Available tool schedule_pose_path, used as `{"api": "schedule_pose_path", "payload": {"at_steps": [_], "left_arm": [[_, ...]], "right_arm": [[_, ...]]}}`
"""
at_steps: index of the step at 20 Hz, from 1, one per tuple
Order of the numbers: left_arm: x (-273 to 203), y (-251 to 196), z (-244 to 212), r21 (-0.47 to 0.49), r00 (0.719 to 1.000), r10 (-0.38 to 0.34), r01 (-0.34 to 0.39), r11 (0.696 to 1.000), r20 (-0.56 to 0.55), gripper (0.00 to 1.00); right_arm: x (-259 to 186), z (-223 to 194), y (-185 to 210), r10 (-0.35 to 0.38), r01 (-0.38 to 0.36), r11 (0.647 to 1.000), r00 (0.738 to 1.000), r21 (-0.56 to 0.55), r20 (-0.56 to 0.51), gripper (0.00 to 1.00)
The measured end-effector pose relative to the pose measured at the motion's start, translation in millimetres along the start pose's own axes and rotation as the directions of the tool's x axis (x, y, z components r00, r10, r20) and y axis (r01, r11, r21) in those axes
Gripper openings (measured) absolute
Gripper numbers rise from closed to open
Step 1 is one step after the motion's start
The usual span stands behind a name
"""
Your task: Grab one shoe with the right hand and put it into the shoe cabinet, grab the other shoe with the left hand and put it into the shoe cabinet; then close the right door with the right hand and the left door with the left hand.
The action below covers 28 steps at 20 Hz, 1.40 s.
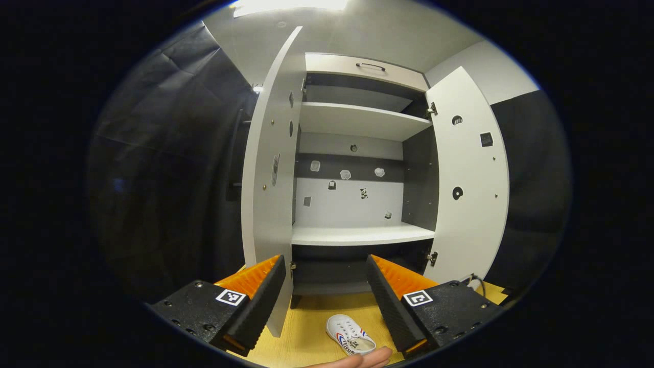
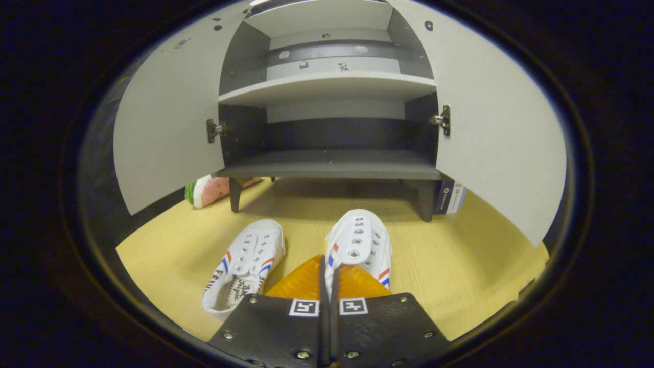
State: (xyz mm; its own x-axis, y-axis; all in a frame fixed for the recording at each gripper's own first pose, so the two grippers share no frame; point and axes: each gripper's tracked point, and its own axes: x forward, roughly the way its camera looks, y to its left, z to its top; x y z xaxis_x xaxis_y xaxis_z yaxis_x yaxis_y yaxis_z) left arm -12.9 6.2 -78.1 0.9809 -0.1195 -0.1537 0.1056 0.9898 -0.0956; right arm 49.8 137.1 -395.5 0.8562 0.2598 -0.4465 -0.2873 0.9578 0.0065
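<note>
1. One shoe cabinet (image 2: 332,168): both doors stand open, left door (image 2: 168,128) and right door (image 2: 495,133) swung wide; pale shelves, dark side walls, short legs on the yellow wooden surface (image 2: 460,266).
2. Two white canvas shoes with red and blue side stripes and metal eyelets, no laces, both outside the cabinet on the surface before its open front.
3. Left shoe (image 2: 245,266): long axis tilted, toe toward the cabinet and slightly right, heel opening nearest the camera.
4. Right shoe (image 2: 360,243): long axis nearly straight at the cabinet, toe forward, heel hidden behind the right gripper (image 2: 327,276).
5. Right gripper: jaws closed together, nothing visibly between them.
6. Left gripper (image 1: 327,286): jaws wide apart, empty, raised before the middle shelf (image 1: 357,235); one shoe (image 1: 350,335) lies below.
</note>
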Motion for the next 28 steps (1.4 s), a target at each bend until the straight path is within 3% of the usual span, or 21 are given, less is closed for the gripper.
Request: {"api": "schedule_pose_path", "payload": {"at_steps": [1, 11, 12, 14, 19, 22, 25, 26, 28], "left_arm": [[0.1, 0.6, -2.0, -0.003, 1.0, -0.001, 0.001, 1.0, -0.005, 0.96], [-2.3, -2.7, -17.2, 0.01, 1.0, -0.017, 0.017, 1.0, 0.003, 0.96], [-3.0, -5.5, -20.8, 0.01, 1.0, -0.025, 0.025, 1.0, 0.0, 0.92], [-2.0, -8.7, -29.2, 0.011, 0.999, -0.036, 0.036, 0.999, -0.011, 0.96], [8.5, -1.0, -43.2, -0.001, 1.0, -0.003, 0.003, 1.0, -0.021, 0.96], [13.6, -10.3, -55.7, -0.009, 0.999, -0.024, 0.023, 1.0, -0.035, 0.96], [18.2, -9.8, -58.9, 0.002, 1.0, -0.014, 0.014, 1.0, -0.022, 0.96], [19.1, -9.9, -62.5, 0.005, 1.0, -0.01, 0.01, 1.0, -0.023, 0.92], [19.3, -12.5, -72.0, 0.01, 0.999, -0.022, 0.022, 1.0, -0.04, 0.96]], "right_arm": [[-5.8, 15.9, -0.9, -0.002, 0.002, 1.0, 1.0, -0.017, 0.03, 0.0], [-77.6, 207.9, -7.8, 0.022, 0.033, 0.981, 0.959, -0.191, 0.282, 0.01], [-83.8, 229.3, -6.6, 0.026, 0.041, 0.976, 0.954, -0.215, 0.299, 0.01], [-88.3, 271.2, -6.8, 0.029, 0.055, 0.967, 0.946, -0.248, 0.323, 0.01], [-61.7, 343.7, -5.8, 0.043, 0.038, 0.965, 0.954, -0.259, 0.298, 0.0], [-36.5, 380.1, -6.4, 0.048, 0.036, 0.96, 0.955, -0.276, 0.294, 0.01], [-3.5, 402.7, -7.7, 0.025, 0.047, 0.961, 0.967, -0.271, 0.255, 0.01], [8.0, 410.3, -6.4, 0.027, 0.045, 0.958, 0.97, -0.283, 0.243, 0.01], [33.8, 419.3, -6.3, 0.027, 0.044, 0.947, 0.977, -0.319, 0.214, 0.01]]}}
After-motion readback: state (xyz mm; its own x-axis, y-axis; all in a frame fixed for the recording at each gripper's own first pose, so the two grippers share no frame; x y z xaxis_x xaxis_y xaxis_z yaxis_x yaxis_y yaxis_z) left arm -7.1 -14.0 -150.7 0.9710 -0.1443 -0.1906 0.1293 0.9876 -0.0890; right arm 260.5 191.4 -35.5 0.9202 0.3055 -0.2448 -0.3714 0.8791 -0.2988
